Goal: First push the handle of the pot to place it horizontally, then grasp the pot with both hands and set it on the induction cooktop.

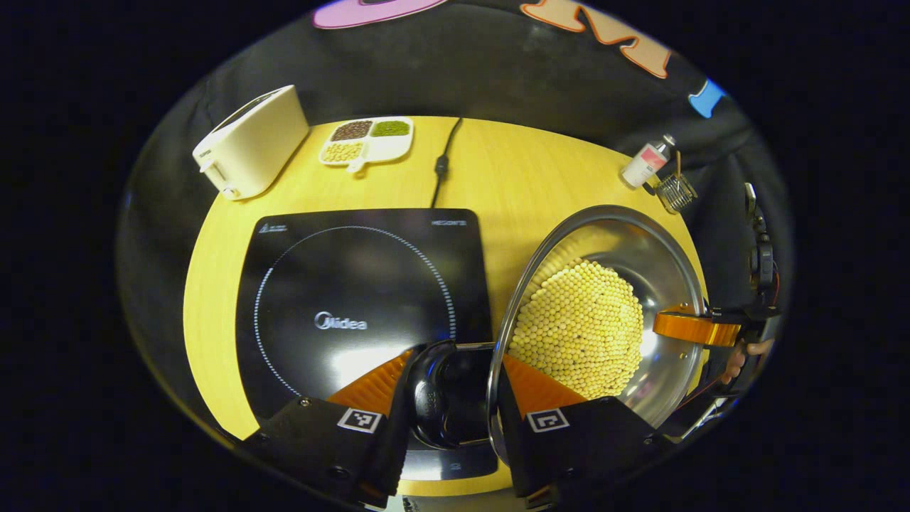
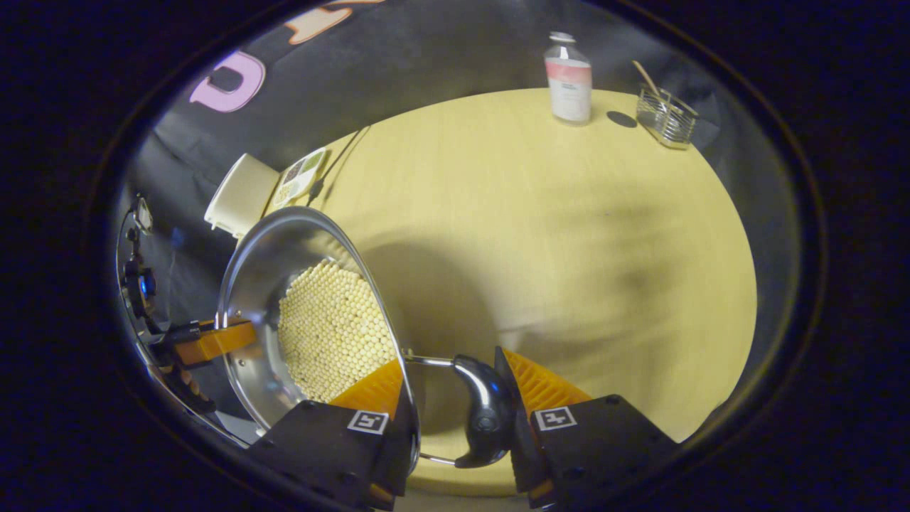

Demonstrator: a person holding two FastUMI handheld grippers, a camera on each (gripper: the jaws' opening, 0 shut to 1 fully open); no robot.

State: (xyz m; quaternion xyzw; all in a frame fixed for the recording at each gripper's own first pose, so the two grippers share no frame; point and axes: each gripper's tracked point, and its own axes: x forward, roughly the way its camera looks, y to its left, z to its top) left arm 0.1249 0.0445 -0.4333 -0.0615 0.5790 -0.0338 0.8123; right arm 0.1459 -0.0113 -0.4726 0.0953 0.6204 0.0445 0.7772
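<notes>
both grippers' orange fingers (image 1: 373, 387) clamp the pot's (image 1: 661, 270) black handles, partly hiding them.

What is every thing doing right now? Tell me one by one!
pot: held at both handles, beside the cooktop, full of little yellow balls.
left gripper: shut on the pot's black handle.
right gripper: shut on the other handle.
induction cooktop: bare on top, cord attached.
bottle: upright, cap on.
divided dish: filled with grains.
toaster: upright on the table.
</notes>
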